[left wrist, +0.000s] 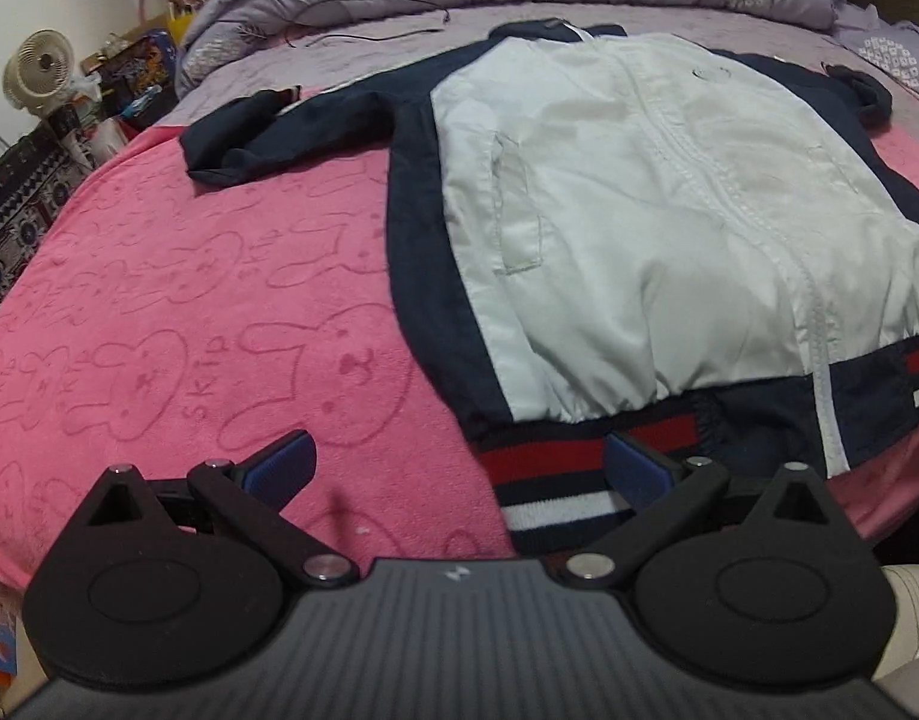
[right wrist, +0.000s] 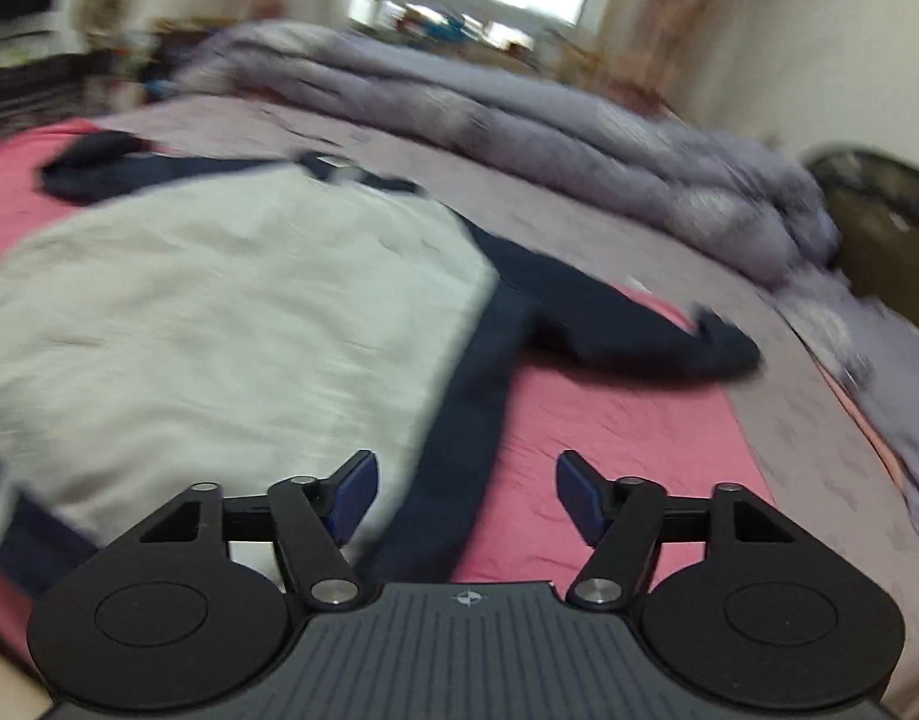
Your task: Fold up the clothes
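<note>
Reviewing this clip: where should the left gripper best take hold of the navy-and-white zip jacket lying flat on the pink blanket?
Probably the striped ribbed hem of the navy-and-white zip jacket, approached from the near bed edge. It lies flat, is thick, and sits just ahead of the open left gripper.

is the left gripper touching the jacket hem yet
Cannot tell. In the left wrist view the left gripper is open, and one finger overlaps the jacket's striped hem, but no contact or gap shows plainly.
</note>
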Action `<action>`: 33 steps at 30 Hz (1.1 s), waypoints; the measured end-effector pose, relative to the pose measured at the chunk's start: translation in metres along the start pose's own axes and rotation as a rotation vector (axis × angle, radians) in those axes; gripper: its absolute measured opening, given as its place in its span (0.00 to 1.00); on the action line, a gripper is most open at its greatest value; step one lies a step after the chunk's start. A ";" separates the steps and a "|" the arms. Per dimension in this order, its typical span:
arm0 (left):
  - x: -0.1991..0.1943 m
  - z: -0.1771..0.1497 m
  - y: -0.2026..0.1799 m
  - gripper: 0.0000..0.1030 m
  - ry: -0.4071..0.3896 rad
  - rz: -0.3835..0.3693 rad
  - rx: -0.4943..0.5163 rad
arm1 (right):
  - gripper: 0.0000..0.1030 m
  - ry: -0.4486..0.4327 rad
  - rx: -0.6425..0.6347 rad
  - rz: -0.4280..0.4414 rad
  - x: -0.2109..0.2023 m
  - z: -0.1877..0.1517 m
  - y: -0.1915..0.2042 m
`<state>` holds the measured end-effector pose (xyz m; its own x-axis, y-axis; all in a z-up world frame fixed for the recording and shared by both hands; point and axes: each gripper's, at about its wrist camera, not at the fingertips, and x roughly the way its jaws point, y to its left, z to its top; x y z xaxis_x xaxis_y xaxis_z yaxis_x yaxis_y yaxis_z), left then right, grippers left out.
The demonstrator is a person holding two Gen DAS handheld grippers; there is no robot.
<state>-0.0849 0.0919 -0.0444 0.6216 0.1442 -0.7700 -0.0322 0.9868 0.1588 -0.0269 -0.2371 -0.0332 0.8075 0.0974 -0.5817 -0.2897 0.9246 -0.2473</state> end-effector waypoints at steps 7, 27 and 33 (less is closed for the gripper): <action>-0.012 -0.023 0.027 1.00 0.041 -0.041 -0.003 | 0.78 -0.002 -0.136 0.182 -0.020 -0.014 0.079; -0.002 -0.006 0.004 1.00 -0.029 0.051 -0.031 | 0.86 0.102 -0.316 0.029 -0.045 -0.073 0.058; -0.004 -0.004 0.001 1.00 -0.033 0.045 -0.025 | 0.86 0.085 -0.181 -0.162 -0.033 -0.065 0.044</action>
<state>-0.0902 0.0921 -0.0434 0.6448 0.1867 -0.7412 -0.0799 0.9809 0.1775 -0.0992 -0.2231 -0.0753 0.8067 -0.0852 -0.5847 -0.2535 0.8440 -0.4727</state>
